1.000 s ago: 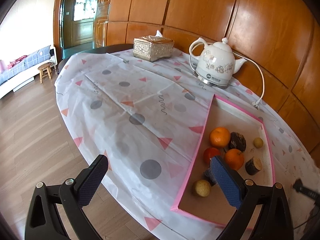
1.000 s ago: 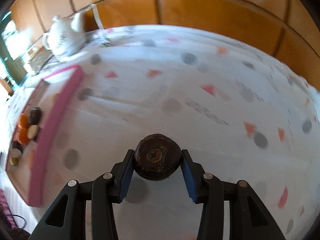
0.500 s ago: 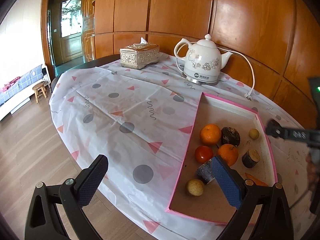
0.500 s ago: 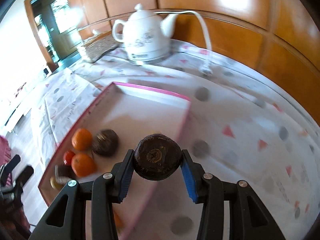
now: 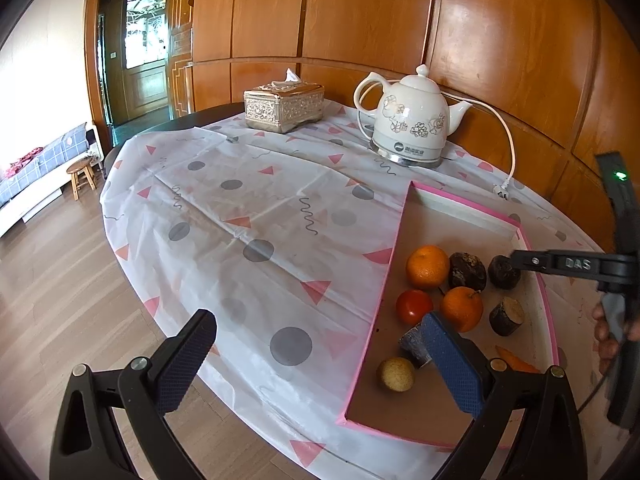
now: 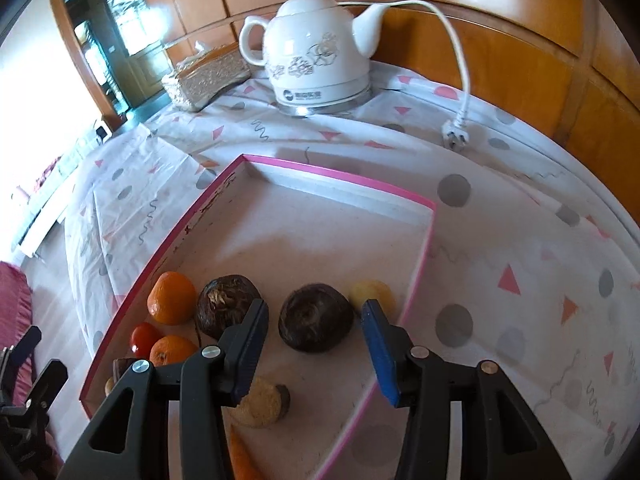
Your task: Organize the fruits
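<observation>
Left gripper (image 5: pixel 316 356): hanging off the near left edge of the table, fingers spread wide, nothing in them.
Tablecloth (image 5: pixel 256 208): white with grey dots and pink triangles, covers pretty much the whole table.
Tissue box (image 5: pixel 284 106): shiny gold one, way at the back.
Kettle (image 5: pixel 408 124): white with a flower print, back near the wood wall, its plug (image 6: pixel 454 134) just lying loose on the cloth.
Tray (image 6: pixel 336 178): pink-rimmed, sits right of center, and all the fruit's in it.
Oranges: one (image 6: pixel 171 298) by the tray's left wall, another (image 6: pixel 172 350) nearer, with a tomato (image 6: pixel 145 338) beside it.
Dark fruit (image 6: pixel 316 322): sitting on the tray floor between the open fingers, not touching either pad; a second dark one (image 6: pixel 224 306) just left of it, a yellow fruit (image 6: pixel 370 292) just right.
Right gripper (image 6: pixel 314 354): over the tray, fingers parted, not pinching anything.
</observation>
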Motion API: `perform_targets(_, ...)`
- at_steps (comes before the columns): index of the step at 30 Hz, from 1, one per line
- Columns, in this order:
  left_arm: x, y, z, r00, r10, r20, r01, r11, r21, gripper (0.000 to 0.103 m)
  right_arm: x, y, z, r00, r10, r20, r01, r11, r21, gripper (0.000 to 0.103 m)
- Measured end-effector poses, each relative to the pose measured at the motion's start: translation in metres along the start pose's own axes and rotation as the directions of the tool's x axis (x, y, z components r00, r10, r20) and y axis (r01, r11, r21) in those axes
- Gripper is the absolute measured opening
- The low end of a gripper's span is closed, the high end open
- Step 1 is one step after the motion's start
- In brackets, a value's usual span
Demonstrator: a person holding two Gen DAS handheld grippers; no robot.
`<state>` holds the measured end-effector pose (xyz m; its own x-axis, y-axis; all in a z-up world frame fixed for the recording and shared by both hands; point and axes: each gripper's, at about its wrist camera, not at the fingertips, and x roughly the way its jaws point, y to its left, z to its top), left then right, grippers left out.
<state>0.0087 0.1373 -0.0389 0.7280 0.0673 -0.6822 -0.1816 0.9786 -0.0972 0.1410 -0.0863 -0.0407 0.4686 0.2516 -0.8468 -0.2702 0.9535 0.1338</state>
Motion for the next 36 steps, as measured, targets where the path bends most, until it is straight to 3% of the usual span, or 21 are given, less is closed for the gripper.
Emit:
perform_targets(23, -0.032, -0.037, 0.006, 0.997, -0.026, 0.068, 0.018, 0.993, 0.117, 0.103, -0.061, -0.001, -0.079, 0.995, -0.063, 0.077, 0.059, 0.997, 0.058, 0.049)
perform_targets(28, -0.043, -0.047, 0.01, 0.993, -0.019, 0.113, 0.002, 0.989, 0.148, 0.103, -0.068, -0.004, -0.095, 0.993, -0.084, 0.088, 0.077, 0.994, 0.08, 0.049)
perform_targets(36, -0.054, -0.066, 0.026, 0.986, -0.054, 0.157, 0.036, 0.993, 0.114, 0.103, -0.09, -0.007, -0.112, 0.977, -0.149, 0.152, 0.133, 0.985, 0.111, 0.049)
